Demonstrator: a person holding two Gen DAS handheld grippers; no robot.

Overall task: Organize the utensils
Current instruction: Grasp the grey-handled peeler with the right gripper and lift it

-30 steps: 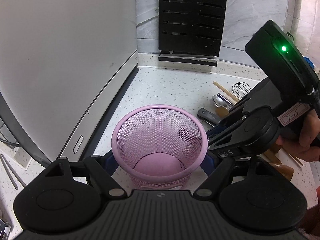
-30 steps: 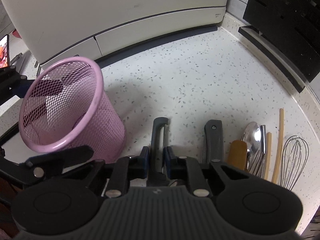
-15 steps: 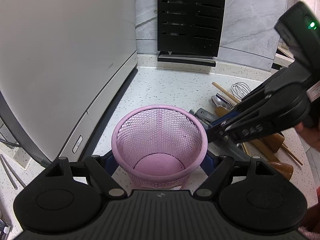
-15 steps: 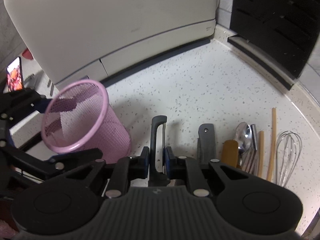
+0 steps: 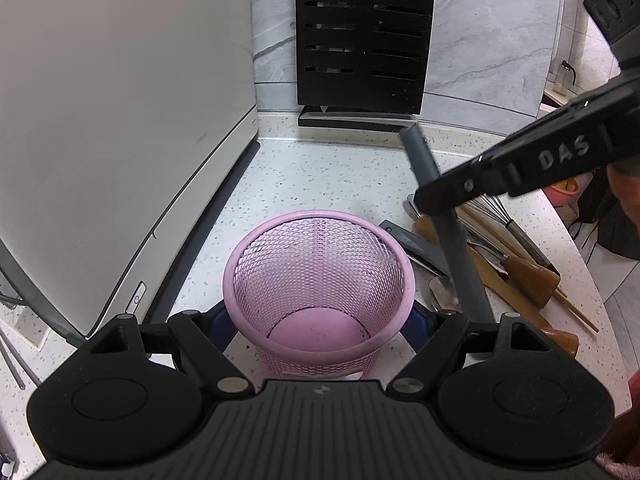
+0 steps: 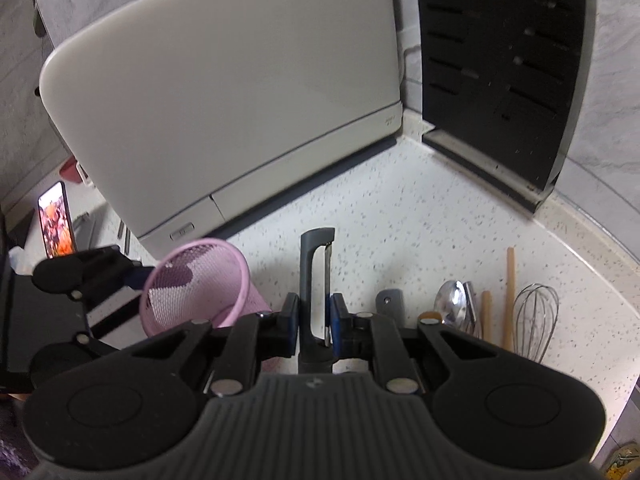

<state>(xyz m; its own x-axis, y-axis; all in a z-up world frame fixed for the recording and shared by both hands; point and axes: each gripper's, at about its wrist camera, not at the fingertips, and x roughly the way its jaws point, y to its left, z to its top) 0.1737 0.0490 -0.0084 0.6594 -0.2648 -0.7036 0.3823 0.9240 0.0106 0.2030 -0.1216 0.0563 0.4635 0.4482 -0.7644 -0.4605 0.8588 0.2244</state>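
The right gripper (image 6: 314,322) is clamping a grey peeler (image 6: 314,280) between narrow fingers, holding it clear of the speckled countertop (image 6: 400,216). The left gripper (image 5: 320,320) is bracing the pink mesh cup (image 5: 318,280), its blue pads sitting wide against both sides. Remaining utensils, including a whisk (image 6: 535,320) and a spoon (image 6: 451,306), are lying right of the cup.

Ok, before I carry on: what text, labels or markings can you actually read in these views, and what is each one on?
"DAS" – white letters on the side of the right tool.
Small mark at the white appliance's lower right corner – too small to read.
Phone screen – only a colourful picture, no text legible.
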